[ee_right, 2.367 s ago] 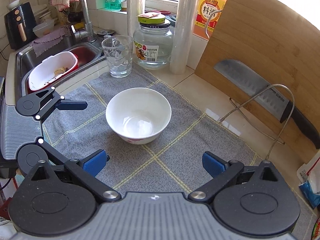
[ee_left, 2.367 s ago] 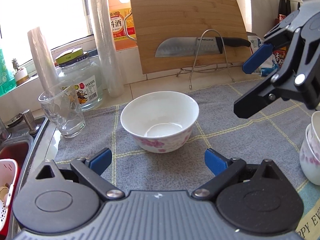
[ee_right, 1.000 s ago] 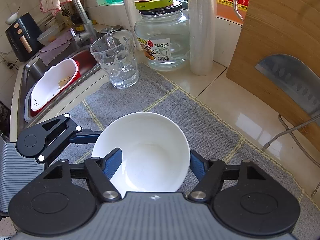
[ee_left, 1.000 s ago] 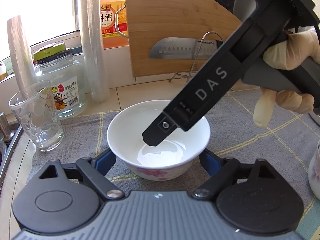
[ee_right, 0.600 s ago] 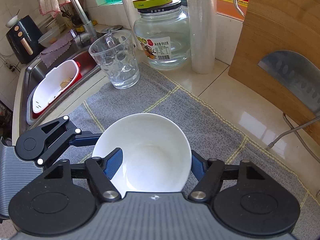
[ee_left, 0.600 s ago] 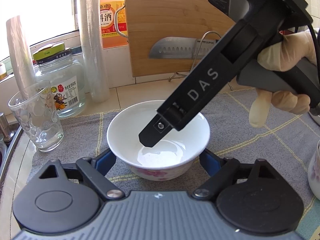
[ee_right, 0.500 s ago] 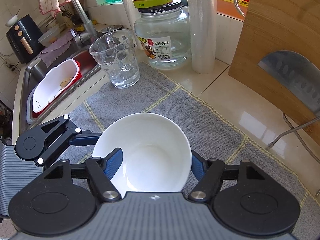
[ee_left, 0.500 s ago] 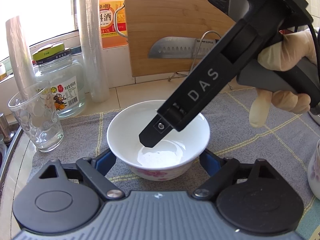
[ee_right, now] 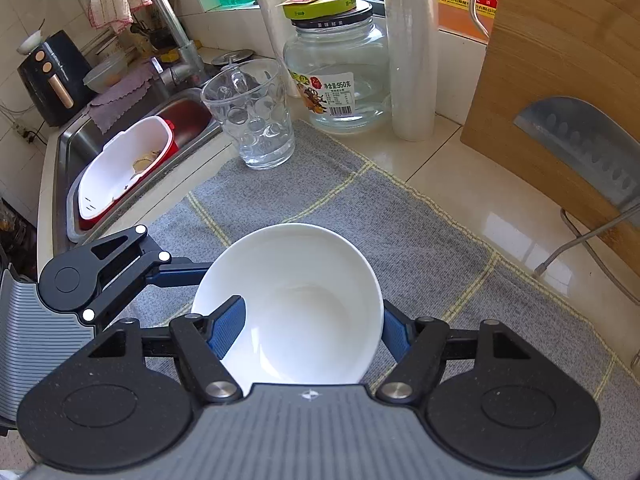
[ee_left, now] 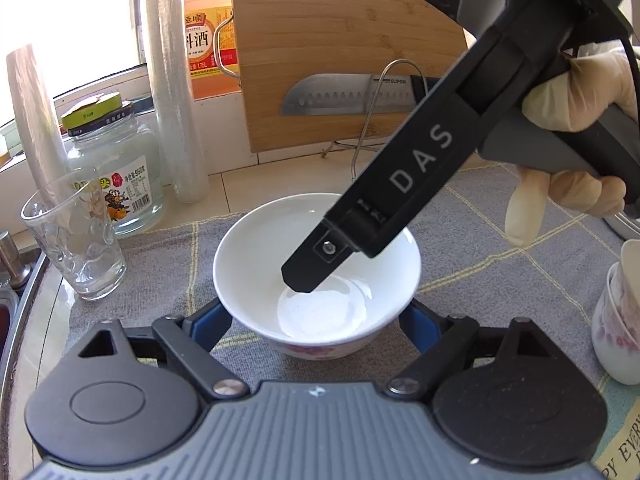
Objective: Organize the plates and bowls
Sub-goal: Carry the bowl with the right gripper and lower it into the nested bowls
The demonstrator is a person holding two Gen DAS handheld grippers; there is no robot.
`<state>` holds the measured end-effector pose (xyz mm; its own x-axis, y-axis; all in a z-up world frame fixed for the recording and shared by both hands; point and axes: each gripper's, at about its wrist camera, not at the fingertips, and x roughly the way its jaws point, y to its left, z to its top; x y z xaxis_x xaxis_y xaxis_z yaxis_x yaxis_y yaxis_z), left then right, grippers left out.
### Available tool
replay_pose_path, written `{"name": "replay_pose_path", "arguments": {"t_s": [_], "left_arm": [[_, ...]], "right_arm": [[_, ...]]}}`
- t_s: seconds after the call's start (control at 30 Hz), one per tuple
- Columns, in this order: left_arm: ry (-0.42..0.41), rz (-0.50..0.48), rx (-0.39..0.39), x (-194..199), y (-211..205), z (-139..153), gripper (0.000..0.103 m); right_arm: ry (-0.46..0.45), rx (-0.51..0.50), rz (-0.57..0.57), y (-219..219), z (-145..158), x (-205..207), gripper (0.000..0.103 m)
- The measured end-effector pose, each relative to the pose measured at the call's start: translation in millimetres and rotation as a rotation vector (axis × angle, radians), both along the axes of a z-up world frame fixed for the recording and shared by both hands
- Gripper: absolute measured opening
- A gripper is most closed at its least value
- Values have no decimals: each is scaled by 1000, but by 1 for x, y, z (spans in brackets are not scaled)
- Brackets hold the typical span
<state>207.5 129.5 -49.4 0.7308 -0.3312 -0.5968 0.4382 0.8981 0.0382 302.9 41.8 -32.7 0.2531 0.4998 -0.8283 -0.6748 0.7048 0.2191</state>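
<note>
The white bowl (ee_right: 292,304) sits mid-mat, well in from the tabletop's sink edge. The right gripper (ee_right: 308,330) pinches its near wall, one finger inside, one outside; the left gripper (ee_left: 316,320) straddles its base, fingers wide, contact unclear

white glazed ceramic bowl (ee_left: 256,248) with pink flower print: glossy, smooth, bright sheen inside. grey woven cloth mat (ee_right: 360,208) with yellow stripes: matt, coarse. pale stone counter (ee_right: 472,188): polished, reflective. upright bamboo cutting board (ee_left: 340,52): matt, visible grain. steel knife blade (ee_left: 328,96): brushed, dimpled. dimpled clear glass tumbler (ee_right: 256,120): shiny. stainless sink (ee_right: 80,140): dull metal. left gripper (ee_left: 316,326): matt black plastic, blue ribbed pads.
</note>
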Motion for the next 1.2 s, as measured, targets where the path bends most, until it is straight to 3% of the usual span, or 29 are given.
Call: {"name": "replay_pose_path", "arguments": {"t_s": [0.43, 1.2], "left_arm": [[1, 5, 28, -49, -22, 22, 90], [-37, -8, 69, -135, -91, 55, 90]], "right_arm": [[-6, 39, 33, -26, 28, -50, 77], [-56, 96, 46, -110, 64, -137, 77]]}}
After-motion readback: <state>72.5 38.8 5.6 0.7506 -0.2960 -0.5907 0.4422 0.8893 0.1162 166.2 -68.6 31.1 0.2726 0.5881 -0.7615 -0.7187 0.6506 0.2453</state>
